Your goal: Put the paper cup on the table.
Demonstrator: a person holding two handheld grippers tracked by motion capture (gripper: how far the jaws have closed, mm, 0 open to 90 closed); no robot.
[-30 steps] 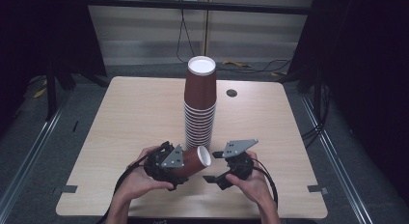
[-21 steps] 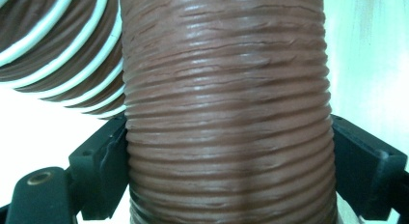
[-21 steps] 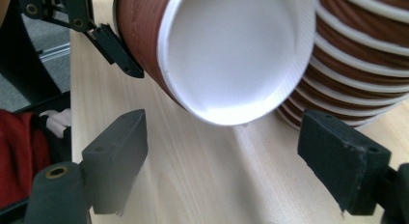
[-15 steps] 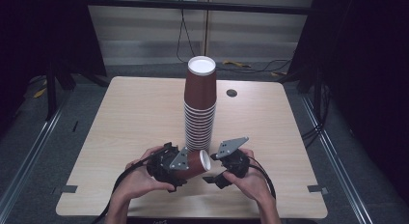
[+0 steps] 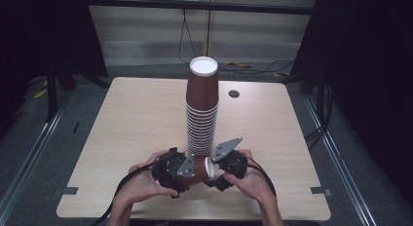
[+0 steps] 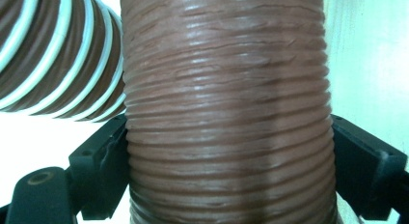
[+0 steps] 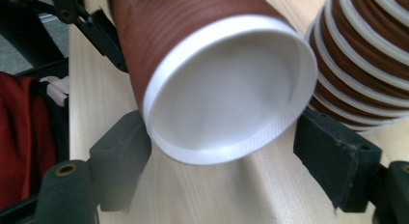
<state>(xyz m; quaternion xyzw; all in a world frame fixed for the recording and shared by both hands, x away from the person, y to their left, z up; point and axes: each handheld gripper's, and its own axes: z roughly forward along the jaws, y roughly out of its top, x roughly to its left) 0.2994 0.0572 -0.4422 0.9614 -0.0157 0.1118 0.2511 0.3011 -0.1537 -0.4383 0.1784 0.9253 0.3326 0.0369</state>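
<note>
A tall stack of upturned brown paper cups (image 5: pixel 202 109) stands in the middle of the wooden table (image 5: pixel 136 114). Just in front of it my left gripper (image 5: pixel 187 168) is shut on a single ribbed brown cup (image 5: pixel 199 168) that lies level, its white-rimmed end pointing right. In the left gripper view both black jaws press the cup's sides (image 6: pixel 226 113), and the stack (image 6: pixel 53 55) is beside it. My right gripper (image 5: pixel 214 170) faces that white end (image 7: pixel 226 84). It is open, one jaw on each side of the rim, with a gap at the right-hand jaw.
A small dark round hole (image 5: pixel 234 93) lies in the table at the back right. The stack (image 7: pixel 366 55) stands very close to the right gripper's jaws. Dark frames and cables surround the table. The hands are near the front edge.
The right gripper has shifted slightly left and tilted, bringing its jaws around the held cup's white end. The left gripper and cup have stayed almost still.
</note>
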